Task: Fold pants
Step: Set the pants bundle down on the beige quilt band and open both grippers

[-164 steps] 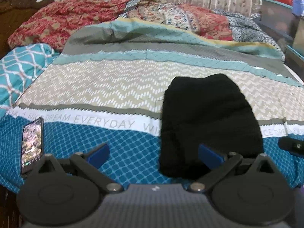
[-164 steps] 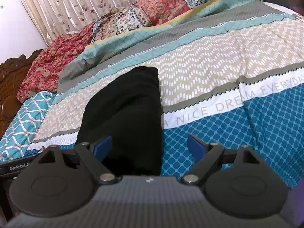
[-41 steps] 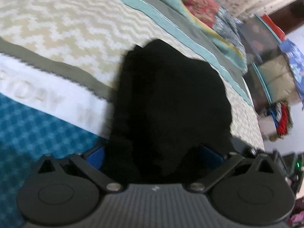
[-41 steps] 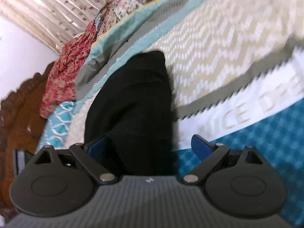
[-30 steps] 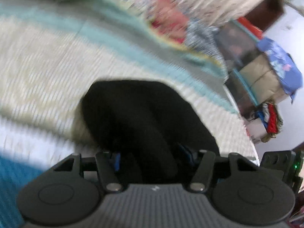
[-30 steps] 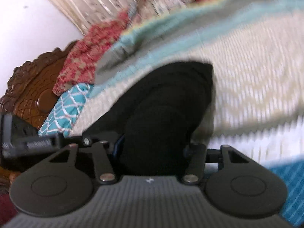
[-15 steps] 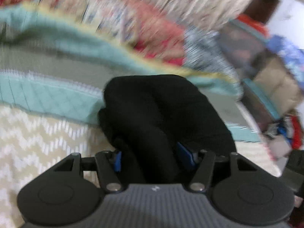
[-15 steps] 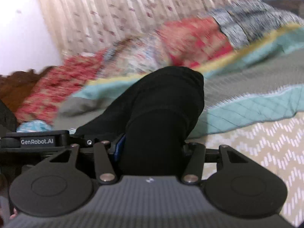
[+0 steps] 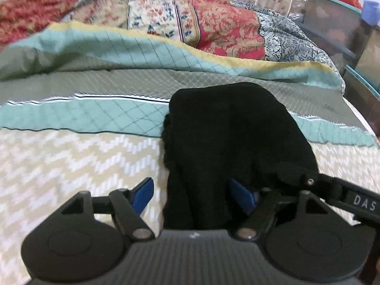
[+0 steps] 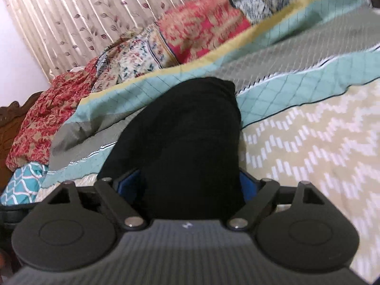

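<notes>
Black pants (image 9: 232, 128), folded compact, lie on the quilt (image 9: 71, 161) with both the left gripper (image 9: 193, 193) and right gripper (image 10: 190, 185) spread loose around them, suggesting release done; next, withdrawing without snagging fabric.

The pants (image 9: 228, 142) hide their near edge behind both hand-held grippers — far bedding (image 10: 201, 23) blurred.

Both cameras sat low over the bed (image 9: 71, 161), each looking forward along its own fingers toward the curtain (image 10: 95, 11) at the head. The left view faced straight ahead; the right view was tilted and angled leftward. Both were close on the pants (image 9: 232, 130) (image 10: 190, 130), and both took in the quilts (image 9: 213, 30) (image 10: 201, 23).
</notes>
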Demonstrator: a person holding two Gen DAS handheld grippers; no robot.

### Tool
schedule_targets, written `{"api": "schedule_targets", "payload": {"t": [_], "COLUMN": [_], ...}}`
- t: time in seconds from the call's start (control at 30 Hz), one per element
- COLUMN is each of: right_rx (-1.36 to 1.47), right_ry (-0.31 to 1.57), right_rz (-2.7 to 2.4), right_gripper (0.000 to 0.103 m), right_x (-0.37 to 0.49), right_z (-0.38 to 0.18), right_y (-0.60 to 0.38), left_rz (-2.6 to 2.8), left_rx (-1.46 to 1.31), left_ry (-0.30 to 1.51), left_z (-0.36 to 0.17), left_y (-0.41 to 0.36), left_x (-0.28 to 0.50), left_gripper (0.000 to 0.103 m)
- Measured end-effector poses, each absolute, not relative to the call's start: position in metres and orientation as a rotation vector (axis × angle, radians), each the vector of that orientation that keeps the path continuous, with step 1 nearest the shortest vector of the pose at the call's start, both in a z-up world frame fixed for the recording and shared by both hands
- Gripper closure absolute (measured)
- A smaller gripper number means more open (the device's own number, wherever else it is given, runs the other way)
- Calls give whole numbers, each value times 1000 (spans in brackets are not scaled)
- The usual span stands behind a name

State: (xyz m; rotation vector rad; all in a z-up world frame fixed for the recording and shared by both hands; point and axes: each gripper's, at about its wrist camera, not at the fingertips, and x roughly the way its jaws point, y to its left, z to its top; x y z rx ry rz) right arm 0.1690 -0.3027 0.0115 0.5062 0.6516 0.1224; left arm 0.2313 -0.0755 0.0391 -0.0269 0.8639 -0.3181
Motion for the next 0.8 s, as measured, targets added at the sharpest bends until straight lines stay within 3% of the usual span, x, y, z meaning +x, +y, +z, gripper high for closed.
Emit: {"api": "schedule_targets", "payload": {"t": [0.33,0.8], "right_rx": [554,661], "right_ry": [669,725], "right_rz": [94,41], "right_gripper": [15,15], "right_x": [58,-44], "right_z": [34,40], "right_y": [-290,-271], "left_rz": [-236,-163], "left_rx": [89,95], "left_ry": [921,909], "left_z": [51,65], "left_y": [-53,-26], "left_x": [106,-1], "left_gripper": [21,8]}}
